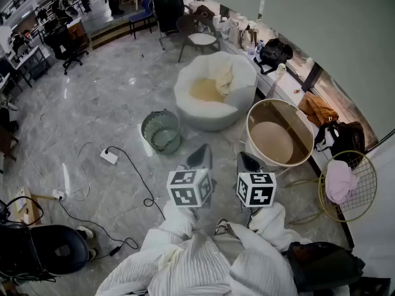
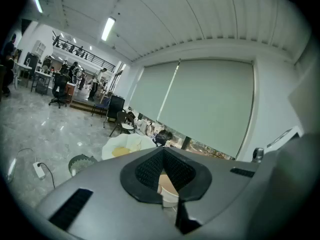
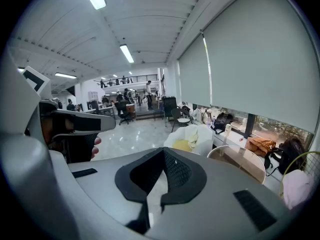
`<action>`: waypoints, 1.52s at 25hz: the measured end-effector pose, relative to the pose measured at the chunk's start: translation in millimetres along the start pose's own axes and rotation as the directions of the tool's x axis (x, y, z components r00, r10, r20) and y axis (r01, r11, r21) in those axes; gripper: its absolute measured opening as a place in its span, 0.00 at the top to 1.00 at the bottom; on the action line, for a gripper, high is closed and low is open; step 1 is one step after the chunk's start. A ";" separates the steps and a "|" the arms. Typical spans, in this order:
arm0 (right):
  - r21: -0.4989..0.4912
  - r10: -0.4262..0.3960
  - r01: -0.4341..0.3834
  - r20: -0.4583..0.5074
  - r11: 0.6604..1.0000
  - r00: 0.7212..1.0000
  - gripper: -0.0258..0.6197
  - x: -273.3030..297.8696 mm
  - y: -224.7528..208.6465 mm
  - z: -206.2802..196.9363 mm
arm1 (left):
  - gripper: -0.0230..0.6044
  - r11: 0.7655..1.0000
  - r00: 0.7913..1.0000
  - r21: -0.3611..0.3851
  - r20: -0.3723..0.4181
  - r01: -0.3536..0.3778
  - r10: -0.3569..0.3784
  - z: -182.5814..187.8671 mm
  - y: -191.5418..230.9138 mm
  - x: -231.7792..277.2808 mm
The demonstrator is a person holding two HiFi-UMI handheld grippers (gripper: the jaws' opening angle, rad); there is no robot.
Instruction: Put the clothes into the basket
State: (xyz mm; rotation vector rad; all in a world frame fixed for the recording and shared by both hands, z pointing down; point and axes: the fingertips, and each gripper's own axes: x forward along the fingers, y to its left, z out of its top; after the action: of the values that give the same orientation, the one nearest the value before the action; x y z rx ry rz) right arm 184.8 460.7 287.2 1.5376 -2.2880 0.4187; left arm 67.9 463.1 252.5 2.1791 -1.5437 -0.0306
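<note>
**Jaws shut, both empty**

Left gripper (image 1: 200,154), right gripper (image 1: 247,161): nothing held. Clothes (image 1: 216,85) lie in white seat (image 1: 210,119), basket (image 1: 281,113) just beside. Wire bin (image 1: 162,132) shows in head and left gripper views, not right. Open floor (image 1: 111,97) lies left.

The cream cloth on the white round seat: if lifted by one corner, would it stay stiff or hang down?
The cream cloth lies crumpled in folds on the white seat, so it would probably hang floppy. It looks thin, so it is likely light.
</note>
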 end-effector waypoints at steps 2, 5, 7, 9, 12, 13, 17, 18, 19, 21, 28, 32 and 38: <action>0.005 0.005 -0.005 0.000 1.000 1.000 0.92 0.9 -2.7 0.2 | 0.96 1.000 1.000 0.006 -0.001 0.000 0.000 -0.5 -2.7 3.1; 0.014 0.012 -0.012 0.000 1.000 1.000 0.92 3.7 -7.8 -1.2 | 0.96 1.000 1.000 0.008 -0.005 0.000 0.000 -3.7 -5.0 8.9; 0.019 0.013 -0.013 0.000 1.000 1.000 0.92 6.5 -13.0 -0.9 | 0.95 1.000 1.000 0.009 -0.007 -0.001 0.001 -5.6 -6.3 14.3; 0.023 0.015 -0.015 0.000 1.000 1.000 0.92 9.3 -18.7 0.7 | 0.95 1.000 1.000 0.009 -0.011 -0.002 0.002 -5.7 -8.5 20.0; 0.065 0.036 -0.036 0.003 0.997 0.999 0.92 13.7 -25.6 2.2 | 0.96 1.000 1.000 0.012 -0.013 -0.002 0.002 -4.4 -13.1 28.2; 0.085 0.042 -0.042 0.006 0.996 0.999 0.92 15.1 -28.3 2.4 | 0.96 1.000 1.000 0.013 -0.013 -0.003 0.003 -4.0 -14.7 31.2; 0.094 0.046 -0.046 0.002 0.995 0.999 0.92 20.9 -43.9 0.7 | 0.96 1.000 1.000 0.007 -0.013 -0.014 0.014 -6.3 -20.8 46.2; 0.091 0.047 -0.046 0.000 0.995 0.999 0.92 22.5 -48.8 0.4 | 0.95 1.000 1.000 0.003 -0.014 -0.018 0.018 -7.2 -22.0 50.4; 0.092 0.047 -0.046 -0.003 0.995 0.999 0.92 24.1 -53.9 0.4 | 0.96 1.000 1.000 -0.002 -0.015 -0.022 0.022 -8.1 -23.0 54.4; 0.095 0.046 -0.044 -0.010 0.994 0.999 0.92 26.6 -65.7 0.1 | 0.95 0.999 0.999 -0.015 -0.018 -0.029 0.029 -9.8 -25.4 61.9; 0.108 0.046 -0.042 -0.035 0.993 0.998 0.92 30.1 -104.6 -8.4 | 0.95 0.997 0.997 -0.024 -0.029 -0.067 0.066 -20.0 -35.6 79.1; 0.131 0.045 -0.039 -0.047 0.991 0.998 0.92 35.1 -118.2 -9.4 | 0.96 0.995 0.995 -0.024 -0.042 -0.096 0.095 -21.1 -31.7 85.7; 0.139 0.060 -0.049 -0.075 0.989 0.995 0.92 57.5 -119.3 -13.6 | 0.96 0.993 0.992 -0.030 -0.055 -0.117 0.115 -22.8 -18.4 101.2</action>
State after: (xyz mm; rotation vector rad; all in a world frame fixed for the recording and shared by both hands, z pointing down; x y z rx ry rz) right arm 277.3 375.3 330.6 1.4957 -2.2861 0.6526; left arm 127.8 385.2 290.6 2.0444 -1.6257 0.0389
